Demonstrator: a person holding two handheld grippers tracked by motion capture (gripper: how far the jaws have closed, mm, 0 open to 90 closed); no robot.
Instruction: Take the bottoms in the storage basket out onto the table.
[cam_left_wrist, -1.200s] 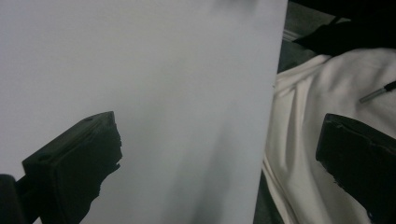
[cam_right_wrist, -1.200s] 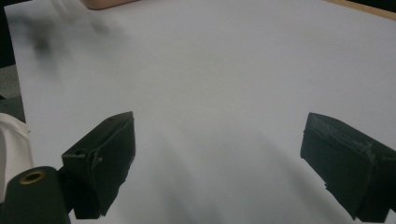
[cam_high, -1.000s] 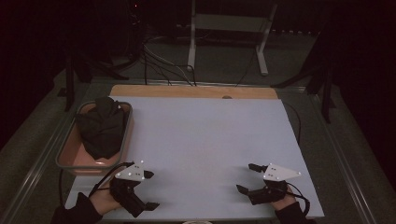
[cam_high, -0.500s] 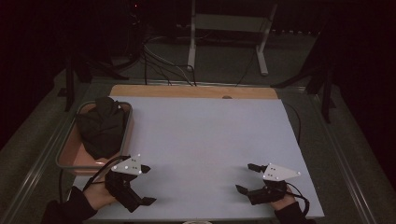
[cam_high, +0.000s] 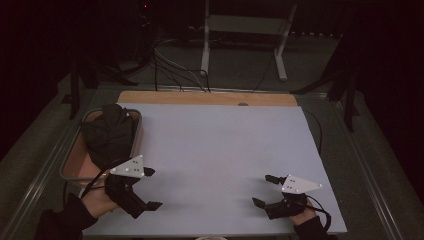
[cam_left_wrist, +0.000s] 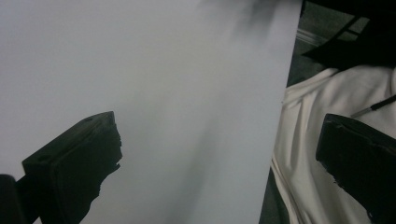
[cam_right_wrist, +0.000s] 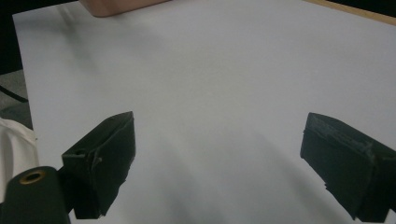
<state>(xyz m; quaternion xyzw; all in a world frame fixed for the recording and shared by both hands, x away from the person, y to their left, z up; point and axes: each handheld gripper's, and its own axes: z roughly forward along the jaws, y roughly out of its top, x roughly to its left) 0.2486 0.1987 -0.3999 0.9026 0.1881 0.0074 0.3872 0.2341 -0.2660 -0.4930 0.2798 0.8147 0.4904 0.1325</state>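
Both grippers rest low at the near edge of a pale sheet, jaws spread and holding nothing.

The left gripper (cam_high: 148, 189) is turned sideways in the person's left hand (cam_high: 98, 201), its blocky black jaws wide apart over the smooth white sheet (cam_high: 220, 150) — beside its edge, cream cloth (cam_left_wrist: 322, 140) shows in the left gripper view. The right gripper (cam_high: 264, 190) sits level, jaws likewise parted. At the far left a pinkish tray (cam_high: 75, 167) holds a crumpled dark cloth (cam_high: 107, 135); a wooden strip (cam_high: 200, 98) borders the sheet's far side.
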